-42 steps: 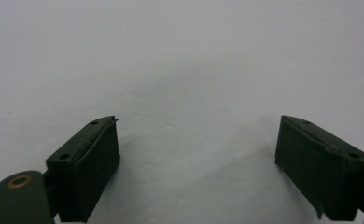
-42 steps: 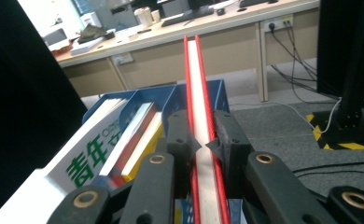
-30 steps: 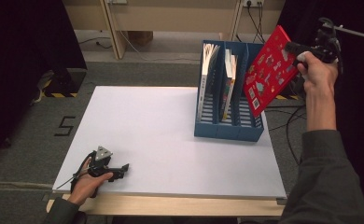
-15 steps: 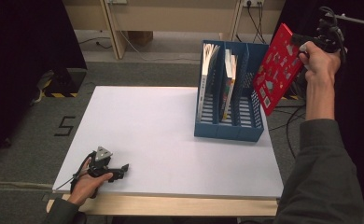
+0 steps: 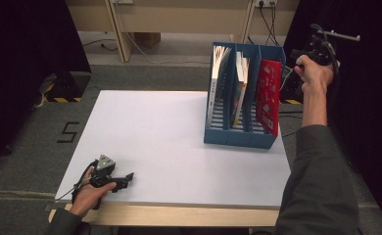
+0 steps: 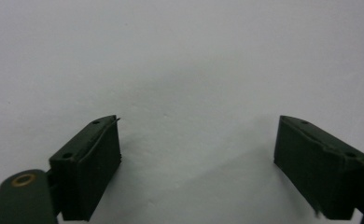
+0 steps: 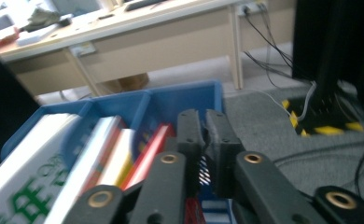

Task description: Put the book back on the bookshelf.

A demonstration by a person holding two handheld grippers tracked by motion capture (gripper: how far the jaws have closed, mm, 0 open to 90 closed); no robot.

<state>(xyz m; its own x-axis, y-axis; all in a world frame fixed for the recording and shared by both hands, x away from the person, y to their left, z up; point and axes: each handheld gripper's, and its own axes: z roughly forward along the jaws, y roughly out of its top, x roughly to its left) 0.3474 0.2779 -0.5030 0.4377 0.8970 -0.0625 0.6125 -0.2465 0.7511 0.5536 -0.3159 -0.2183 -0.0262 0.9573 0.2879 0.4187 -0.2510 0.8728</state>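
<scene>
The right gripper's (image 7: 204,122) fingers are pressed together, pinching the top edge of the red book (image 5: 268,93). A second ago that book hung tilted in the air beside the blue file holder (image 5: 238,138); now it stands nearly upright in the holder's rightmost slot, next to the other books (image 5: 240,84). Filing looks almost complete; only the release remains. The left gripper (image 5: 125,178) rests on the white surface (image 5: 169,142), fingers spread with nothing between them, having just closed slightly.
</scene>
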